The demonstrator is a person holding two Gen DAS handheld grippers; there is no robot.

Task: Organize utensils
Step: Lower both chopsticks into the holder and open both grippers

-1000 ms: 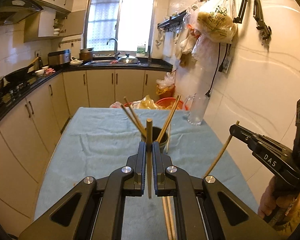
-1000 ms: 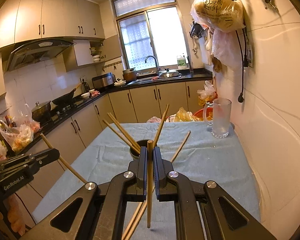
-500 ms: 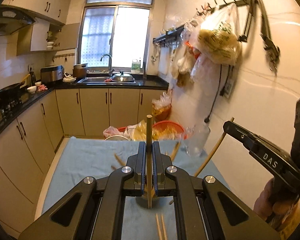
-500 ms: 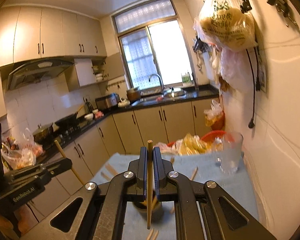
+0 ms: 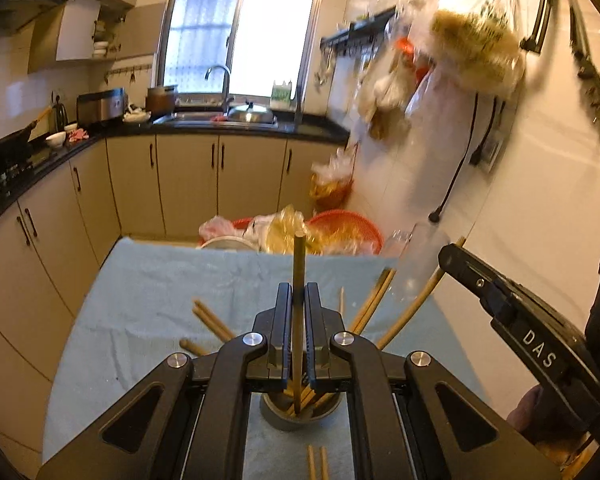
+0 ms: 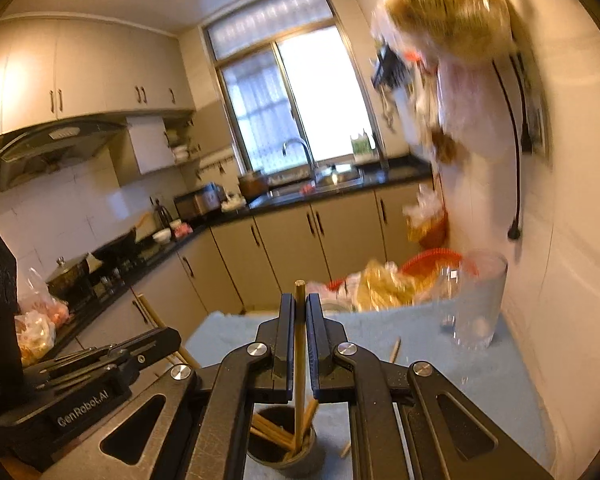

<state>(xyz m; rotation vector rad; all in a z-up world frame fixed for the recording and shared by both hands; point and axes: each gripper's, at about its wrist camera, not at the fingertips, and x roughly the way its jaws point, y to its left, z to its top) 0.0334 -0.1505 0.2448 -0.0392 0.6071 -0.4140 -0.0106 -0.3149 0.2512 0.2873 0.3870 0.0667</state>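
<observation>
Each set of tongs is clamped on its own chopstick, and both sticks hang more or less upright with their lower tips down in the same dark cup. In the left wrist view the left tongs (image 5: 298, 304) pinch a chopstick (image 5: 299, 280) between closed jaws; its top pokes up above the fingers and its bottom end sits inside the cup (image 5: 300, 418), which already has a bunch of other chopsticks leaning in it. Same deal on the other side — the right tongs (image 6: 299, 312) are shut on a chopstick (image 6: 299, 344) whose tip reaches into the cup (image 6: 284, 454) right below.

The cup stands on the desk (image 5: 148, 300), which is covered with a light blue cloth. Two loose chopsticks (image 5: 317, 462) lie flat on the cloth just in front of the cup, side by side. A few of the sticks in the cup fan outward to the left and right, past the tongs.

From the left camera you can see the right tool off to the right edge, with its stick angling up. A clear glass pitcher (image 6: 478, 300) stands at the far right of the desk near the wall, and a red basket (image 5: 348, 228) with crinkly bags sits beyond the far edge — that part is blurry.
</observation>
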